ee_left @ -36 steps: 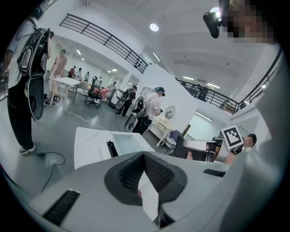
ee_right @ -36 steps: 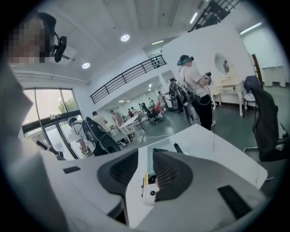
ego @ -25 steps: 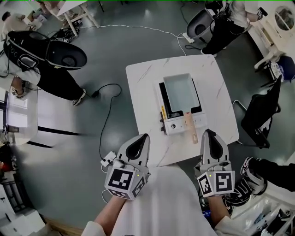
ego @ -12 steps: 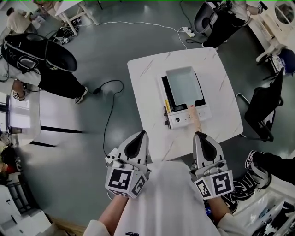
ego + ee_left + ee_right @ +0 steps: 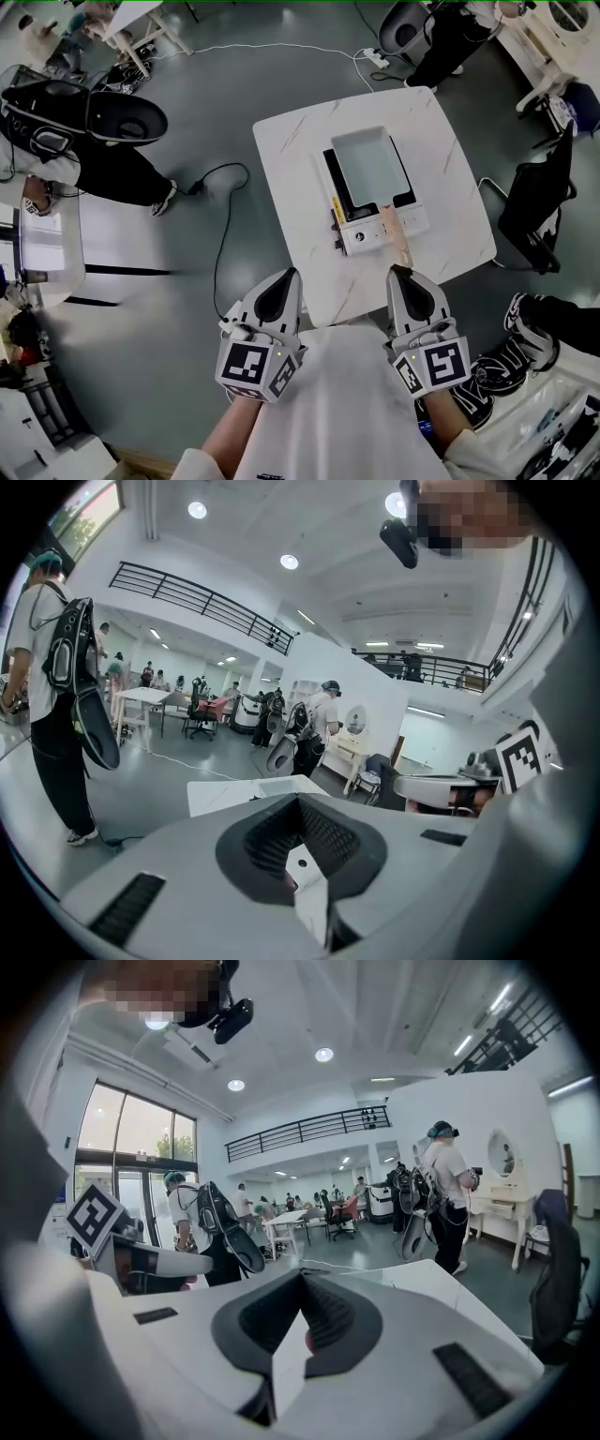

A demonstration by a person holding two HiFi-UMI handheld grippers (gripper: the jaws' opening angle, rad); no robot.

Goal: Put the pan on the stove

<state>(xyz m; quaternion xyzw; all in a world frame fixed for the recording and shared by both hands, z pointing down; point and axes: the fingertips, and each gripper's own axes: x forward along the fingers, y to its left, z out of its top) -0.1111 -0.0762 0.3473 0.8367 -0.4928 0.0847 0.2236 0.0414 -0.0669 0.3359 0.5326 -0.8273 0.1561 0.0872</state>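
Observation:
A rectangular grey pan (image 5: 366, 164) lies on a white portable stove (image 5: 359, 236) in the middle of a white marble table (image 5: 291, 178). Its wooden handle (image 5: 395, 232) points toward me over the stove's front. My right gripper (image 5: 398, 272) is shut and empty, with its tip just short of the handle's near end. My left gripper (image 5: 287, 275) is also shut and empty, at the table's near edge and well left of the stove. In the gripper views the left gripper (image 5: 300, 799) and right gripper (image 5: 302, 1275) show closed jaws, and the pan is hidden behind them.
A black chair (image 5: 539, 202) stands right of the table. A cable (image 5: 220, 234) runs over the grey floor on the left. A person with a black backpack (image 5: 84, 117) stands at far left, another person (image 5: 450, 33) behind the table. White desks (image 5: 553, 47) are at the top right.
My right gripper has shifted left, so its tip now lines up with the handle's near end. The left gripper has barely moved. The pan and stove stay put.

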